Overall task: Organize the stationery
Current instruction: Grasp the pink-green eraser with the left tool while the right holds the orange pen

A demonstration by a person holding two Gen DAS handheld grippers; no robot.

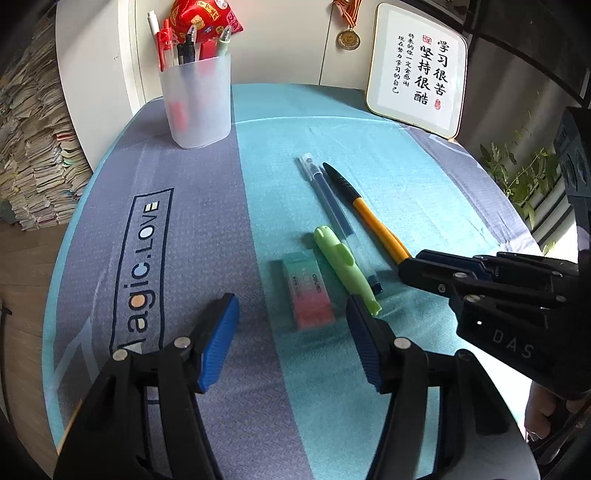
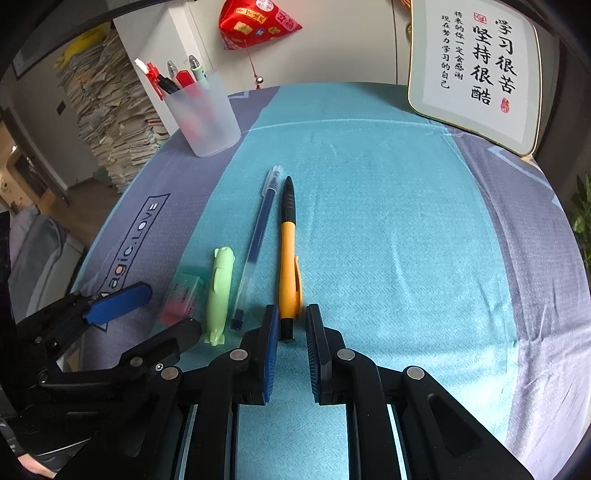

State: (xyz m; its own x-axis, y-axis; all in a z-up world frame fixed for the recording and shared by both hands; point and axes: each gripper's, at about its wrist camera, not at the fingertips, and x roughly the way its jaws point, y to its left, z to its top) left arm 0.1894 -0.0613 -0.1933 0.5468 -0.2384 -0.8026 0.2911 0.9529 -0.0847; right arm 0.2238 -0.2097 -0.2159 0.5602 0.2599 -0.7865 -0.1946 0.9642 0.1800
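On the cloth lie a green-to-pink eraser (image 1: pixel 308 288) (image 2: pixel 183 299), a light green whale-shaped pen (image 1: pixel 345 267) (image 2: pixel 220 291), a clear blue gel pen (image 1: pixel 338 218) (image 2: pixel 258 240) and an orange pen with a black grip (image 1: pixel 369 212) (image 2: pixel 287 254). A frosted pen cup (image 1: pixel 199 101) (image 2: pixel 203 114) with several pens stands at the back left. My left gripper (image 1: pixel 291 339) (image 2: pixel 147 310) is open just before the eraser. My right gripper (image 2: pixel 291 328) (image 1: pixel 406 267) is open, its jaws on either side of the orange pen's near end, apart from it.
A framed calligraphy board (image 1: pixel 417 81) (image 2: pixel 476 74) leans at the back right. A red pouch (image 1: pixel 203 16) (image 2: pixel 255 22) hangs behind the cup. Stacked papers (image 1: pixel 33 147) stand left of the table; a plant (image 1: pixel 521 173) is at the right.
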